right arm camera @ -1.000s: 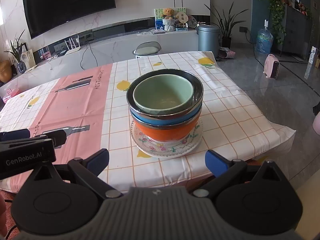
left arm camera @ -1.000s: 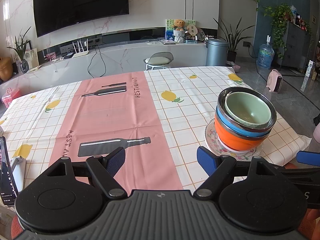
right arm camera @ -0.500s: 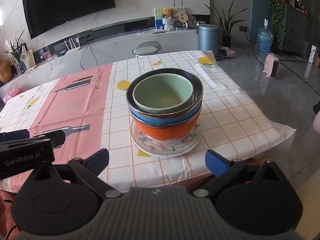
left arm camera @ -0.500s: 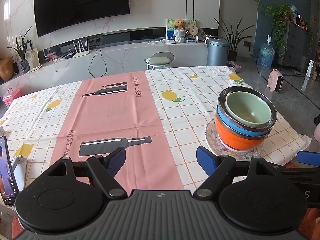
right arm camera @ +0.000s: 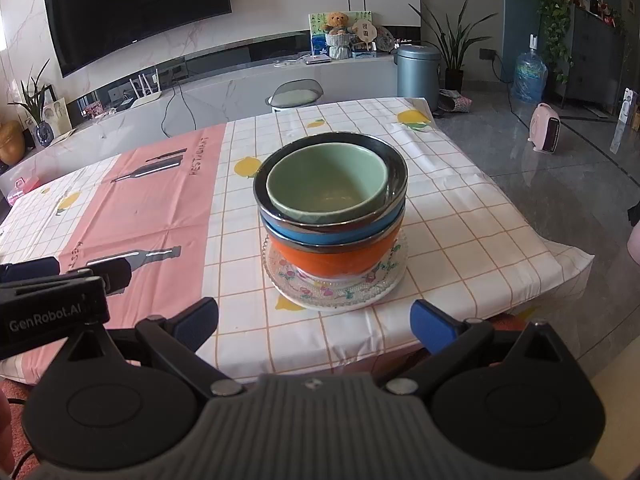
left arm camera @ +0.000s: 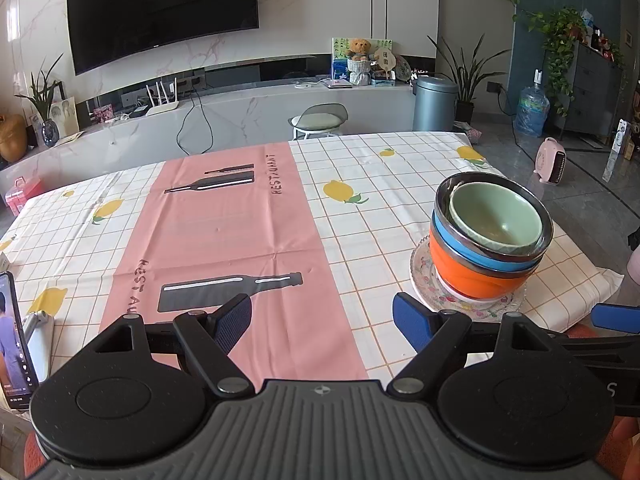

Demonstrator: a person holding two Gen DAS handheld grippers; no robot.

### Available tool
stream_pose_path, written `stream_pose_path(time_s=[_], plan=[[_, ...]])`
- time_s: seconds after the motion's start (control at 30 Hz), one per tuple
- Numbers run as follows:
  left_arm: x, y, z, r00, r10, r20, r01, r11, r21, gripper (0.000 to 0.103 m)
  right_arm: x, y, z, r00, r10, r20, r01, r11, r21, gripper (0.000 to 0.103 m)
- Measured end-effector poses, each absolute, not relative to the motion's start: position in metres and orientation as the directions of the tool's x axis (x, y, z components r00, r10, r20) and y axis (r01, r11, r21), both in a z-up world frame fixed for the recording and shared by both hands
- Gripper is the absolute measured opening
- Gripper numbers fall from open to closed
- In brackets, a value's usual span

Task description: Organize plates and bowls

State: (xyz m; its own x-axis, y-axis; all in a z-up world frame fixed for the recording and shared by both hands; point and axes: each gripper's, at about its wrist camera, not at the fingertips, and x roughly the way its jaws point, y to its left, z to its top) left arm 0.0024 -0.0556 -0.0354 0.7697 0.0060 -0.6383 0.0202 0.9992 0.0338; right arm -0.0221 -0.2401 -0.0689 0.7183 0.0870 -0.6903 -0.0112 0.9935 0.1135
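Hidden or cut off:
- Sitting half out of frame at the left edge of the left wrist view: phone [left arm camera: 14, 340], lit screen, leaning on a small stand.
- Showing only a floral, ribbed rim beneath the stack: glass plate [right arm camera: 384, 284]; middle fully covered.
- Lying too deep in the nest to read: inner walls of the two lower bowls; only outer bands visible.
- Intruding as a dark arm at the left of the right wrist view: left gripper [left arm camera: 322, 320], fingers spread wide, holding nothing, hovering low over the near worktop edge.

Task items:
- Nesting on the plate, upright: orange bowl [right arm camera: 332, 258] at the bottom, blue bowl [right arm camera: 320, 236] inside it, both steel-rimmed; pale green bowl [right arm camera: 326, 180] on top, seated off-centre toward the left.
- Standing near the right front corner of the worktop [right arm camera: 460, 216], on a checked lemon-print cloth beside a pink strip.
- Facing the stack squarely, apart from it: right gripper [right arm camera: 314, 322], blue-padded fingers spread wide, pinching nothing.
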Motion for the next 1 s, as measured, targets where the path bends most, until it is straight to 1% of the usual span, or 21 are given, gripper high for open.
stream_pose_path(time_s=[1.0], plan=[[0.0008,-0.0538,-0.0321,0.778,0.003,-0.628,0.020,0.999,0.030,0.094,-0.0197,-0.2393,-0.0701,0.700,0.102,-0.707,-0.021,0.992,0.123,0.100]])
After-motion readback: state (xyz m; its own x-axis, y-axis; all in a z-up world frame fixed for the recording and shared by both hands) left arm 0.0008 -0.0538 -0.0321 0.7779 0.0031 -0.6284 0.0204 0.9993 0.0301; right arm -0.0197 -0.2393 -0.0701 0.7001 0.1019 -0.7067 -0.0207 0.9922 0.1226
